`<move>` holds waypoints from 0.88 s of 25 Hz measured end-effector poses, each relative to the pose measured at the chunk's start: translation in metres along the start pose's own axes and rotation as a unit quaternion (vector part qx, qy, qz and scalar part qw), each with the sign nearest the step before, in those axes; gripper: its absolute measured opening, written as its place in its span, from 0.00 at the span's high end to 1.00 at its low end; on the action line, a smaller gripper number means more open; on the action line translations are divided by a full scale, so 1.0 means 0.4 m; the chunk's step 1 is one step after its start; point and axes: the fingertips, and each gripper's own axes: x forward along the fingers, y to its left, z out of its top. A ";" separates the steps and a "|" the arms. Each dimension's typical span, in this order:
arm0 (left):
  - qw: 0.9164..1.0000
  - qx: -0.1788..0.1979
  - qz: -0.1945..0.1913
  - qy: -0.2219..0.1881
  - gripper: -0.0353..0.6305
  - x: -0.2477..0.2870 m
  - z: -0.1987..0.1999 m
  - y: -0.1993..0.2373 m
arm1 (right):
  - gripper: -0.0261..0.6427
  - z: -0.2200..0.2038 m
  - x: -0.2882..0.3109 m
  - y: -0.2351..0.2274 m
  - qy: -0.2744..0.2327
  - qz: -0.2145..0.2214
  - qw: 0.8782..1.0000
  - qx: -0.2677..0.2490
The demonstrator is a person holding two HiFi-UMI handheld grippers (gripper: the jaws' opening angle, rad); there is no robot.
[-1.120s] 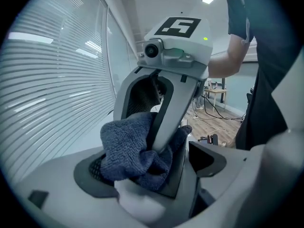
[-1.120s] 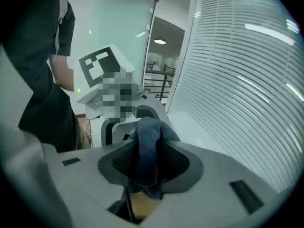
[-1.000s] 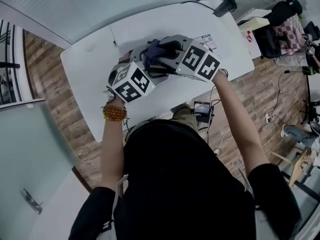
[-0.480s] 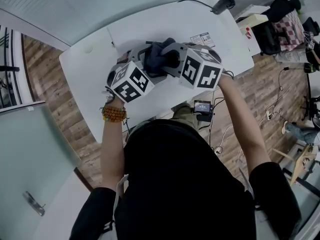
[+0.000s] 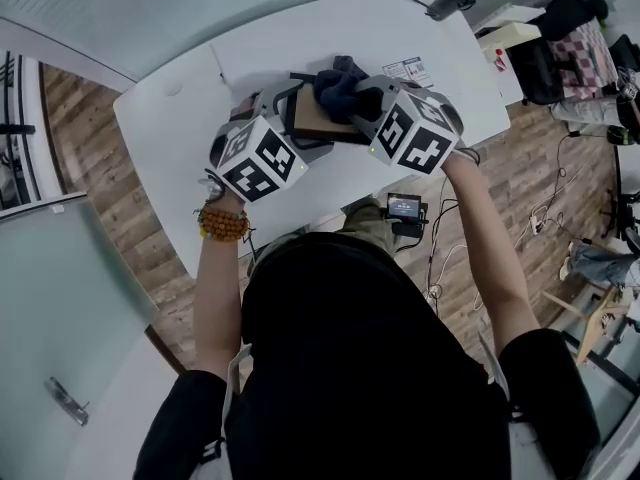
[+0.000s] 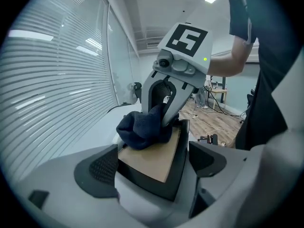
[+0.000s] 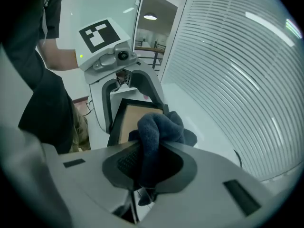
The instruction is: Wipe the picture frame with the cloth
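In the top middle of the head view is a white tabletop point(image 5: 180, 118). Over it, the left hand-held gripper point(image 5: 283, 108) is on the left and the right hand-held gripper point(image 5: 362, 96) is on the right, close together. The picture frame point(image 5: 322, 120) is between them. The dark blue cloth point(image 5: 338, 86) is on its far end. A bead bracelet point(image 5: 222, 223) is on the left wrist.

Low in the middle of the left gripper view, the picture frame point(image 6: 153, 158) lies between the two jaws, which pinch its black sides. The cloth point(image 6: 141, 127) rests on the brown face at the far end. The right hand-held gripper point(image 6: 164, 110) comes down onto it from above.

Low in the middle of the right gripper view, the jaws are pressed together on the cloth point(image 7: 154, 132), which bunches up out of them. The cloth touches the near end of the picture frame point(image 7: 130, 120). Past it, the left hand-held gripper point(image 7: 124, 96) holds the other end.
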 end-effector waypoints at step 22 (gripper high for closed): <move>1.000 0.000 0.002 0.000 0.25 -0.004 -0.003 0.003 | 0.89 -0.025 -0.030 -0.080 -0.034 -0.043 0.997 0.045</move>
